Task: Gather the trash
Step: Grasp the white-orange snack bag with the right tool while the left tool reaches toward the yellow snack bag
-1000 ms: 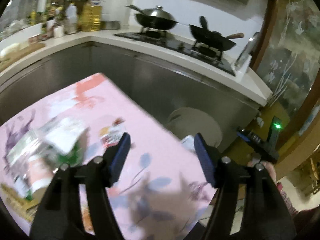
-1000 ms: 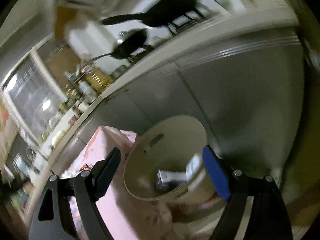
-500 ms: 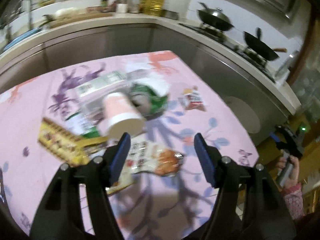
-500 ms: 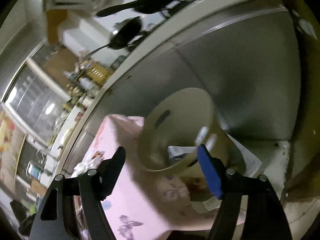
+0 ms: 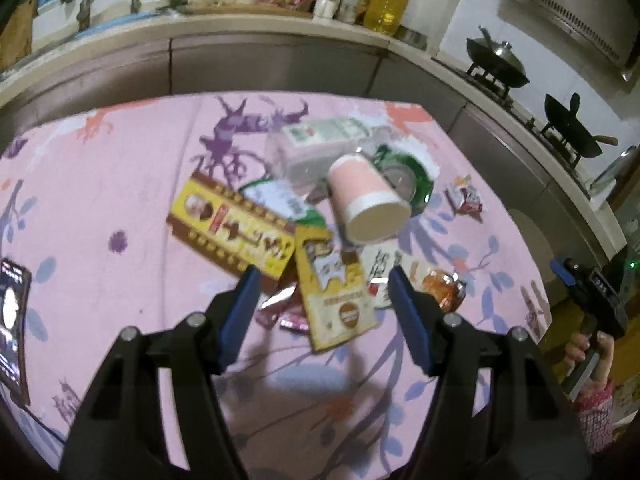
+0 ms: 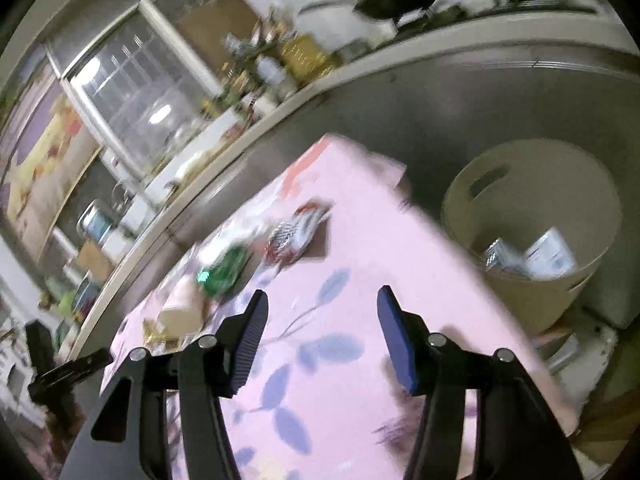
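Observation:
A pile of trash lies on the pink floral tablecloth point(image 5: 100, 200): a pink paper cup point(image 5: 366, 204) on its side, a yellow-brown box point(image 5: 334, 288), a flat yellow-red carton point(image 5: 230, 228), a green wrapper point(image 5: 404, 176), a clear bag with a green label point(image 5: 320, 144), an orange snack packet point(image 5: 438, 286) and a small red-white packet point(image 5: 464, 198). My left gripper point(image 5: 322, 292) is open and empty just above the yellow-brown box. My right gripper point(image 6: 320, 316) is open and empty over the table's edge. The beige bin point(image 6: 532, 236) stands on the floor to its right, holding some packets.
A phone point(image 5: 12, 320) lies at the table's left edge. Steel cabinets and a counter with bottles point(image 5: 384, 4) and woks point(image 5: 496, 64) run behind the table. The red-white packet point(image 6: 296, 232) and the cup point(image 6: 182, 308) show blurred in the right wrist view.
My left gripper has swung from the table's far corner to above the trash pile and come closer to it. My right gripper has swung left from over the bin to over the table.

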